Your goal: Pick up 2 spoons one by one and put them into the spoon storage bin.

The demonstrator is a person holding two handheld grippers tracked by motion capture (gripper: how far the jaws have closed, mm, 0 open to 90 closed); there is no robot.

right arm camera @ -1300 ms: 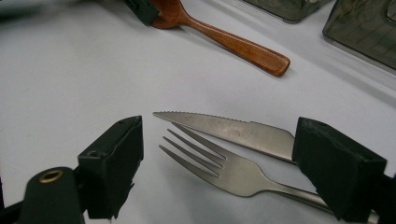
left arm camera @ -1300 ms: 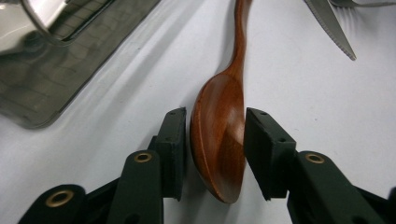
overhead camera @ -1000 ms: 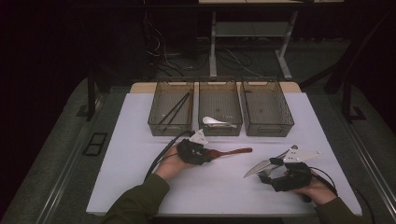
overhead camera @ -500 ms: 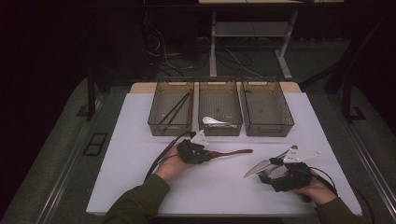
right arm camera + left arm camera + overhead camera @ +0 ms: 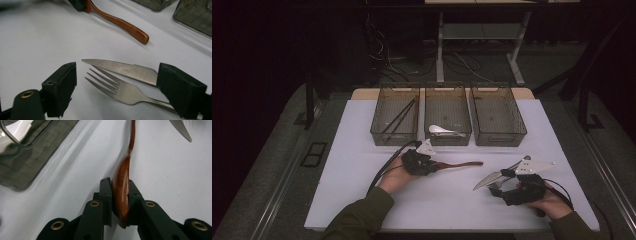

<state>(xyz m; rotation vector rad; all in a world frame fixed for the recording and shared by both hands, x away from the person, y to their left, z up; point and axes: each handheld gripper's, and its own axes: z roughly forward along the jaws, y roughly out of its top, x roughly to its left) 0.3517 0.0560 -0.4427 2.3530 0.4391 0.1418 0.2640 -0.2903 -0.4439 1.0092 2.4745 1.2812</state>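
Note:
A brown wooden spoon (image 5: 460, 163) lies on the white table top (image 5: 357, 150), handle pointing right. My left gripper (image 5: 431, 166) is shut on its bowl (image 5: 121, 182); the jaws have just been closing and both pads press the wood. At the right front, a metal knife (image 5: 125, 68) and a metal fork (image 5: 117, 88) lie side by side between the wide-apart jaws of my right gripper (image 5: 118, 76). Neither pad touches them. From above, the knife blade (image 5: 491, 179) pokes out left of the right gripper (image 5: 501, 185).
Three smoky clear bins stand in a row at the back. The left bin (image 5: 382, 132) holds dark chopsticks (image 5: 399, 117), the middle bin (image 5: 447, 140) a white spoon (image 5: 443, 131), and the right bin (image 5: 499, 137) looks bare. Bare table lies between the two hands.
Nothing has visibly moved; both hands and the cutlery stay where they were.

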